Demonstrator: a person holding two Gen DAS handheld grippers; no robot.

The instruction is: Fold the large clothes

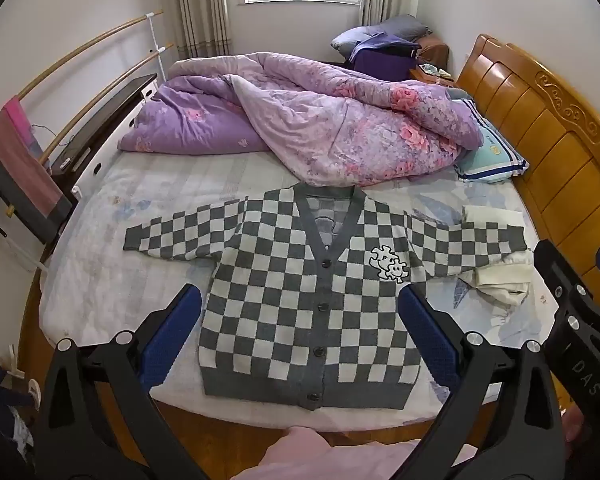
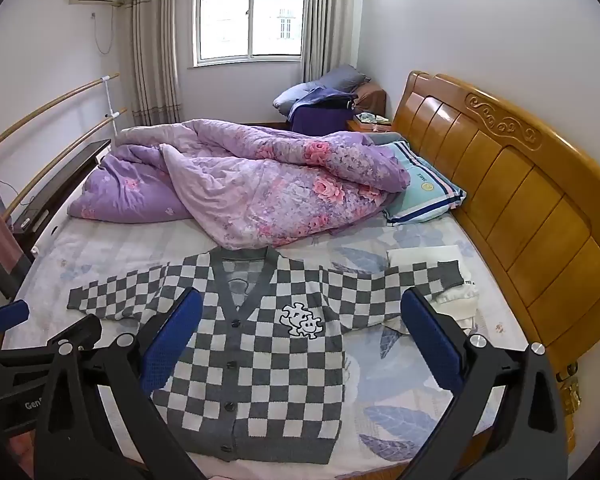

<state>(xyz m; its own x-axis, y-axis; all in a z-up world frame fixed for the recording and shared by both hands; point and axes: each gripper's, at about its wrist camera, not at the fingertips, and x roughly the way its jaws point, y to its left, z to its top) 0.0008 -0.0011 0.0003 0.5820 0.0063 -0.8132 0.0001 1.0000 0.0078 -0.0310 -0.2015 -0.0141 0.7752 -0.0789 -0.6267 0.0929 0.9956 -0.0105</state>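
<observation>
Flat on the bed (image 1: 100, 272), a checkered grey-and-white cardigan (image 1: 300, 312), buttoned, sleeves outspread; left claw (image 1: 300, 344) and right claw (image 2: 302, 344) both released.

A cardigan (image 1: 306, 300) lies flat on the bed (image 1: 100, 280), sleeves spread left and right. Behind it sits a bunched quilt (image 1: 320, 120), a pillow (image 1: 488, 156) to its right against the headboard (image 1: 540, 128). The right sleeve seemingly overlaps folded cloth (image 1: 500, 280).

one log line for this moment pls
stage: before first fold | cardigan: flat on bed, buttoned, sleeves spread | left gripper: jaws open, empty | right gripper: jaws open, empty
</observation>
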